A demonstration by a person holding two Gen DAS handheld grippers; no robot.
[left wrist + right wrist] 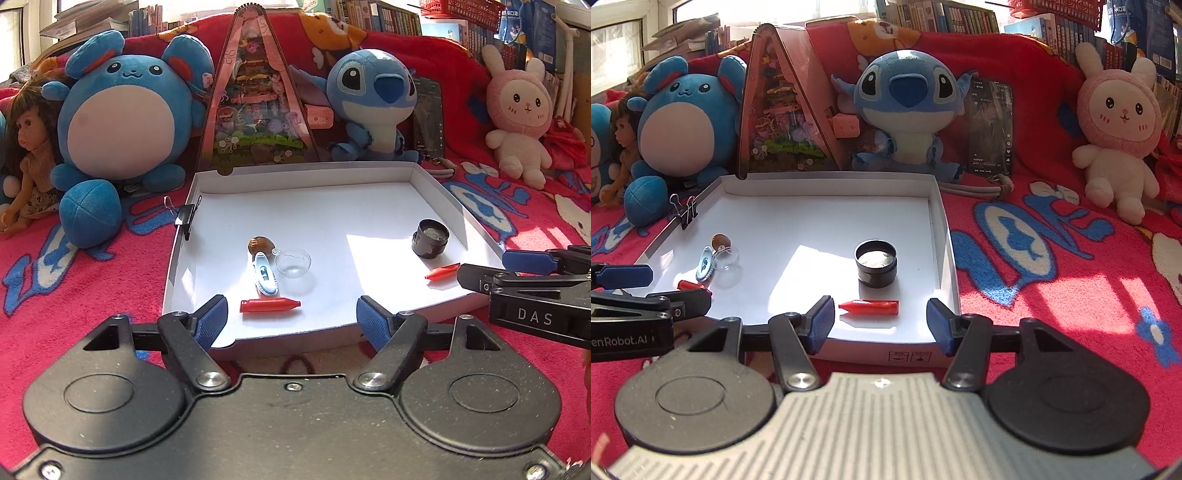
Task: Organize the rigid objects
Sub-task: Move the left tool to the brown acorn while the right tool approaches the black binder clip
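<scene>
- The left tool (291, 317) hangs over the near edge of a shallow white tray (369, 206) with its blue pads spread wide and nothing between them.
- Just past its pads a red bullet-shaped piece (269, 305) lies flat on the tray floor, touching neither pad.
- Behind that piece lie a pale blue oval gadget (265, 275), a small clear glass dish (293, 263) and a brown nut-like ball (261, 244), clustered close together.
- The right tool (880, 323) also stands open and empty at the tray's near right corner.
- A second red bullet-shaped piece (870, 307) rests just ahead of it, between its pads in line of sight but untouched.
- A round black tin (876, 266) with its lid off stands just behind this piece, in a sunlit patch.
- A black binder clip (686, 212) grips the tray's left wall.
- The tray sits on a red patterned blanket (1052, 266); no table shows.
- Crowding the far rim are a round blue plush (114, 136), a triangular pink toy box (255, 99), a blue big-eyed plush (905, 107) and a phone (991, 127) leaning upright.
- A pink rabbit plush (1117, 133) sits well off to the right, a doll (27, 155) at the far left.
- Each tool shows at the edge of the other's view, side by side and apart.
</scene>
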